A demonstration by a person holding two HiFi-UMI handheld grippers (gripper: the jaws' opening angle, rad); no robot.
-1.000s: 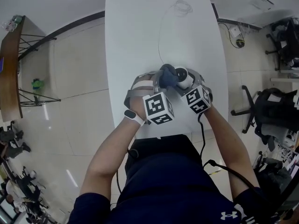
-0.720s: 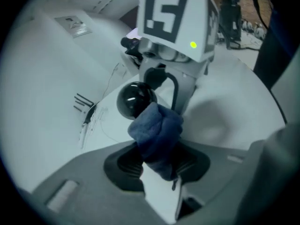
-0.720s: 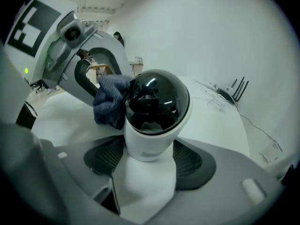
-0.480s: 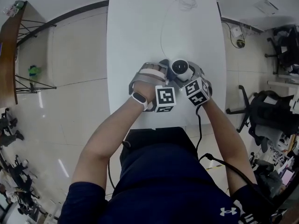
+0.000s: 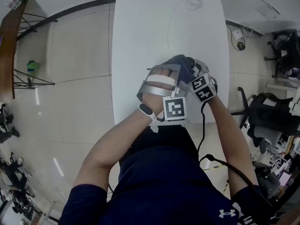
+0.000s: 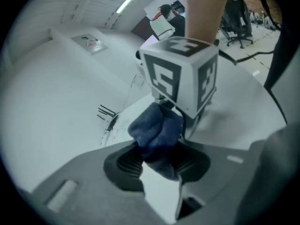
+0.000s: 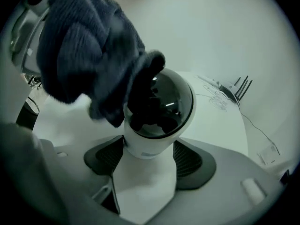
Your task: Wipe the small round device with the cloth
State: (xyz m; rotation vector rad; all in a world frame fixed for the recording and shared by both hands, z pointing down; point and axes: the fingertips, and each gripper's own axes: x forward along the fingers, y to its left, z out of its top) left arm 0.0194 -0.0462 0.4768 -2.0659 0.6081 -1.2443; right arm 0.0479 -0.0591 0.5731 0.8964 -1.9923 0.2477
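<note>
The small round device [image 7: 157, 111], white with a dark glossy dome, stands upright between the pads of my right gripper [image 7: 147, 149], which is shut on its body. A bunched dark blue cloth [image 7: 89, 55] presses on the dome's upper left side. My left gripper [image 6: 157, 146] is shut on that cloth [image 6: 157, 130], and the right gripper's marker cube [image 6: 180, 74] sits just beyond it. In the head view the cloth [image 5: 179, 63] lies over the device and hides nearly all of it, above the white table [image 5: 140, 41].
A thin white cable [image 5: 171, 22] runs up the table to a coil at its far end. A black office chair [image 5: 267, 111] stands on the floor at the right. A dark wooden shelf [image 5: 11, 46] stands at the left.
The left gripper has carried the cloth from the device's left side up over its top. Half a second ago the dome showed bare; now the cloth covers it. The right gripper keeps its hold.
</note>
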